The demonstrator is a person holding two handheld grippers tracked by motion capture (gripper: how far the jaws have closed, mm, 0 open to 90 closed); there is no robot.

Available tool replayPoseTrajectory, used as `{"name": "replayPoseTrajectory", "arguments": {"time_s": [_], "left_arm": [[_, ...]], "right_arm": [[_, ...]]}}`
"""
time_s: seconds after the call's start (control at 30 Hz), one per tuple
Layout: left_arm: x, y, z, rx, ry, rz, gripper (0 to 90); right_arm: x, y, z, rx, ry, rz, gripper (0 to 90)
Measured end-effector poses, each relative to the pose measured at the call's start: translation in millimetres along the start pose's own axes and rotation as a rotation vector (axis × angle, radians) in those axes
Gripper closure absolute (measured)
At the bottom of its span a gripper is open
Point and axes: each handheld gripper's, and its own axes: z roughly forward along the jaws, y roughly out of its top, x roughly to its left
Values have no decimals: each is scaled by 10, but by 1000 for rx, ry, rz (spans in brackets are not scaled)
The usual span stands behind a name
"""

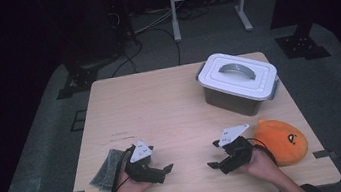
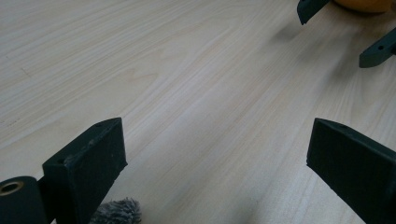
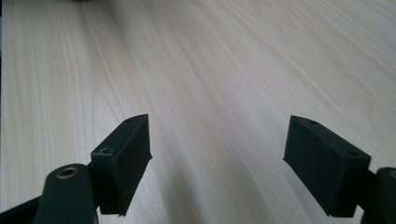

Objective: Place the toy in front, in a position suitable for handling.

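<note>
Both rest low at the near edge of the worktop [image 1: 159,102]: the left hand-held gripper [image 1: 166,170] spread with nothing between, beside a grey cloth [image 1: 105,169]; the right hand-held gripper [image 1: 215,156] likewise spread, just left of the orange plush toy [image 1: 281,140].

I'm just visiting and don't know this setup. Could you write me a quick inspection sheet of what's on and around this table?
Surface: pale wood table, bare in the middle.
Job's things: orange plush beside the right gripper; grey cloth beside the left gripper; lidded white bin at the far right, closed.
Clutter: nothing seen.
Grippers: both low over the near edge, jaws open, nothing between them.
Cables: one trails from each gripper; more lie on the floor behind.
Surroundings: dark room, grey carpet, white frame, black stand feet.
</note>
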Motion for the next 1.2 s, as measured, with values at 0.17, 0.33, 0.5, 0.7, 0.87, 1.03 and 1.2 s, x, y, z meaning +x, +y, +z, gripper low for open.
{"name": "replayPoseTrajectory", "arguments": {"time_s": [0.17, 0.33, 0.5, 0.7, 0.87, 1.03, 1.2], "left_arm": [[3, 0, 6, 2, 1, 1, 38], [-4, 3, -3, 2, 4, 4, 39], [-6, 3, -5, -2, 4, -2, 38], [-9, 0, -23, -1, 9, 2, 39], [-19, 2, -28, 0, 13, 8, 39], [-14, 1, -26, -3, 14, 6, 39], [-6, 0, -40, -6, 17, 5, 38]], "right_arm": [[7, 4, -13, -7, 4, 2, 213], [23, 18, -23, -10, 5, -3, 213], [43, 43, -52, -26, 7, -3, 213], [86, 131, -136, -54, 15, -10, 213], [97, 203, -267, -85, 21, -5, 213], [52, 271, -451, -103, 14, -10, 213], [-2, 322, -591, -88, -1, -17, 213]]}}
